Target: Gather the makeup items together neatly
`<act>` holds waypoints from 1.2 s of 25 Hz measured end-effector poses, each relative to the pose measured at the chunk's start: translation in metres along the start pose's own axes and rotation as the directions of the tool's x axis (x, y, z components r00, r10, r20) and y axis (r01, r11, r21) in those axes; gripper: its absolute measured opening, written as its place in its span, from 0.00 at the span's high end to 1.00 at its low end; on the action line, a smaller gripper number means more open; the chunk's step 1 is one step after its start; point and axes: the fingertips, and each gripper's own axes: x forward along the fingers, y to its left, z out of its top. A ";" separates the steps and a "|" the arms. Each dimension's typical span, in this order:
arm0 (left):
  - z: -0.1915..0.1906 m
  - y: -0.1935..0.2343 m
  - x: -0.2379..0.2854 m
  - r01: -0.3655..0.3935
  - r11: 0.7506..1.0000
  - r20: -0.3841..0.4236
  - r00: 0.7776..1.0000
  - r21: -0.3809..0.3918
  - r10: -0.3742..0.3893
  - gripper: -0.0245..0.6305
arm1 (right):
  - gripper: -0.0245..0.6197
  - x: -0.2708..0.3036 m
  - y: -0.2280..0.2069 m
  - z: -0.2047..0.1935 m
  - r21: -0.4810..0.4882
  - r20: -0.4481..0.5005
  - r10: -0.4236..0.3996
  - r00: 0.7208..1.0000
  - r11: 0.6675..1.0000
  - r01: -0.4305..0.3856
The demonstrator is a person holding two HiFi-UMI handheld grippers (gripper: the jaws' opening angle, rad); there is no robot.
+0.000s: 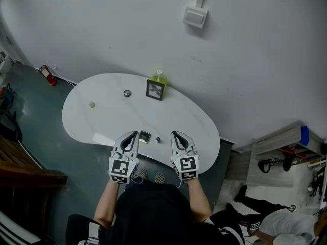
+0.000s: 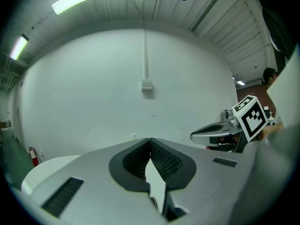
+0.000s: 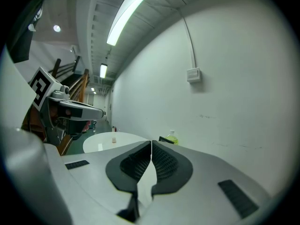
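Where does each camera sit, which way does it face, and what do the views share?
Head view: on the person's head, facing steeply down at the table; arms, left gripper and right gripper show.
Left gripper view: on the left gripper, facing the wall along its shut jaws; right gripper at right.
Right gripper view: on the right gripper, facing likewise; shut jaws, left gripper at left.
Shared: all three show the wall box.
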 end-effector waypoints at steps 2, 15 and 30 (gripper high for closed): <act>-0.001 0.002 0.001 -0.016 1.000 -0.006 1.000 0.007 0.016 0.93 | 0.91 0.003 0.001 0.001 -0.001 0.002 0.015 1.000 1.000 -0.015; -0.025 0.083 -0.040 -0.254 0.966 -0.067 0.965 -0.035 0.252 0.93 | 0.91 0.062 0.093 0.019 -0.021 0.005 0.274 0.962 0.962 -0.274; -0.077 0.323 -0.095 -0.405 0.908 -0.165 0.908 -0.106 0.385 0.93 | 0.91 0.250 0.277 0.053 -0.037 -0.063 0.448 0.892 0.892 -0.451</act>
